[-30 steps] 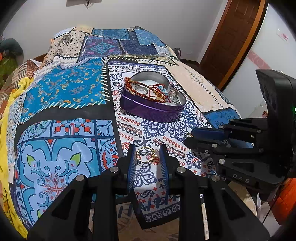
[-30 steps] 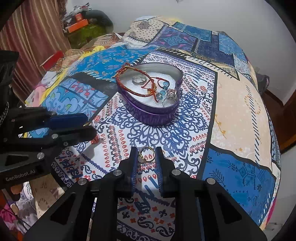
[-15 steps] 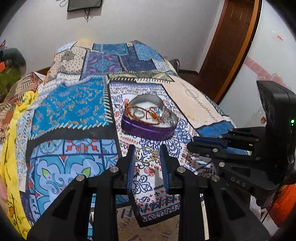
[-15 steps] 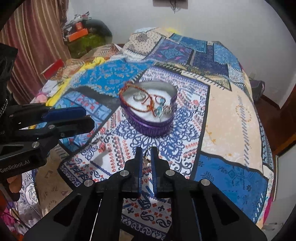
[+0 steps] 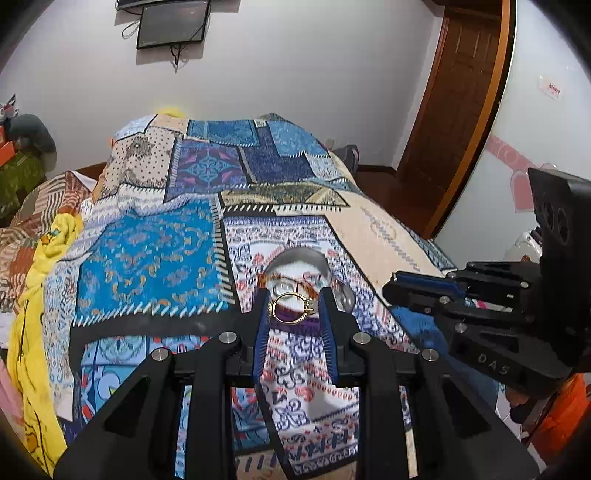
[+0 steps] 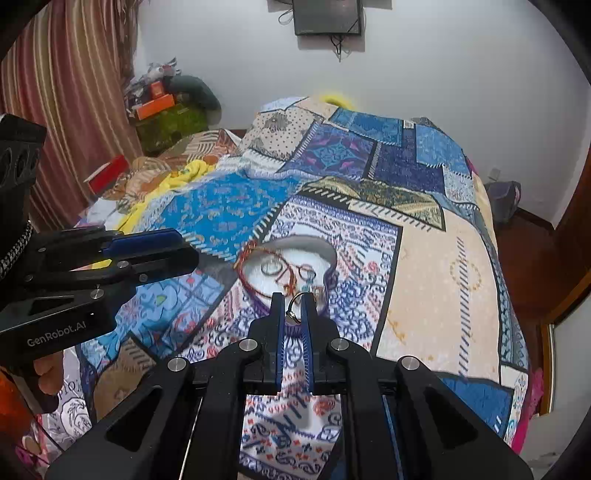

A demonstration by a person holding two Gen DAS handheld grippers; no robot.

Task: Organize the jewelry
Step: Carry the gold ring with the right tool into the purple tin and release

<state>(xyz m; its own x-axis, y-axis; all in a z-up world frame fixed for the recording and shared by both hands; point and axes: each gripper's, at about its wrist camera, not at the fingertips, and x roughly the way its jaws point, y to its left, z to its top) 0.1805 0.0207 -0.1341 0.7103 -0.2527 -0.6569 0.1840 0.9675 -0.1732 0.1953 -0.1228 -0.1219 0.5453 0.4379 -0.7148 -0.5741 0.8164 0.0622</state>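
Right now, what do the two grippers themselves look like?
Both are matte black plastic frames with silver screw heads and blue ribbed pads lining the fingers. The left gripper reads "GenRobot.AI" in white on its side and has a braided cable at its body. The right gripper carries raised "DAS" lettering and a boxy black block with round holes. No sleeves show.

Patchwork bedspread [image 5: 155,258]; wall monitor [image 6: 327,16]; wooden door [image 5: 454,110]; striped curtain [image 6: 62,92].
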